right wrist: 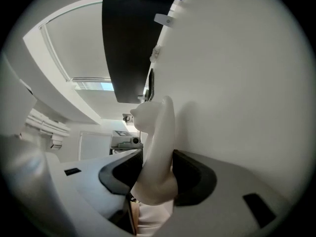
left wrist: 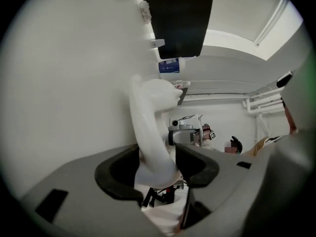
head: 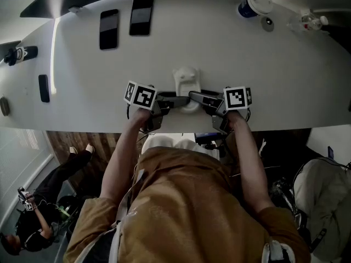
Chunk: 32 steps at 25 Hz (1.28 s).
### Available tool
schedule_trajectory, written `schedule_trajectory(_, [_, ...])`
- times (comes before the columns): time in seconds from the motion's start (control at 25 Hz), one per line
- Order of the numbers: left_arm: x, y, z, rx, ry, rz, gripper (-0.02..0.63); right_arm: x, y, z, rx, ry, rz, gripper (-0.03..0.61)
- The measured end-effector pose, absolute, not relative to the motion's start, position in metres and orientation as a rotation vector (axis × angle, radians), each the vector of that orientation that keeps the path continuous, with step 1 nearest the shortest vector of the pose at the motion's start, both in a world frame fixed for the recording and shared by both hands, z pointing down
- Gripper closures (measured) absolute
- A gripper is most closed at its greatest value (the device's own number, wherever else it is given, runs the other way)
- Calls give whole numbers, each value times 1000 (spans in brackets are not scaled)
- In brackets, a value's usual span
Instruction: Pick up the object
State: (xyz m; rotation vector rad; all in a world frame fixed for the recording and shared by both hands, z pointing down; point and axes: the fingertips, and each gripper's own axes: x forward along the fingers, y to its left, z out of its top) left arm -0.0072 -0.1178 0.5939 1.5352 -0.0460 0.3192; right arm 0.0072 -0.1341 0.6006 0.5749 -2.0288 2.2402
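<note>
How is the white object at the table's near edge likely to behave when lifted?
The white object looks glossy, so it may slip. It seems rigid: its curved rim shows no bending in the left tool or the right tool. Gripped on both sides, it should probably lift level.

On desk near edge, white object; left tongs clamp object's left, right tongs its right; phones beyond object, leftward.

Bright, even light; glare streak on table; fisheye edges dark.
</note>
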Motion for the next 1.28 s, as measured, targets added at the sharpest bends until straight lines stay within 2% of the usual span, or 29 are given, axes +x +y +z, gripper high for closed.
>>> schedule_trajectory(1.28, [-10, -136, 514, 1957, -69, 196, 390, 9, -158, 503, 738, -2567, 1639, 379])
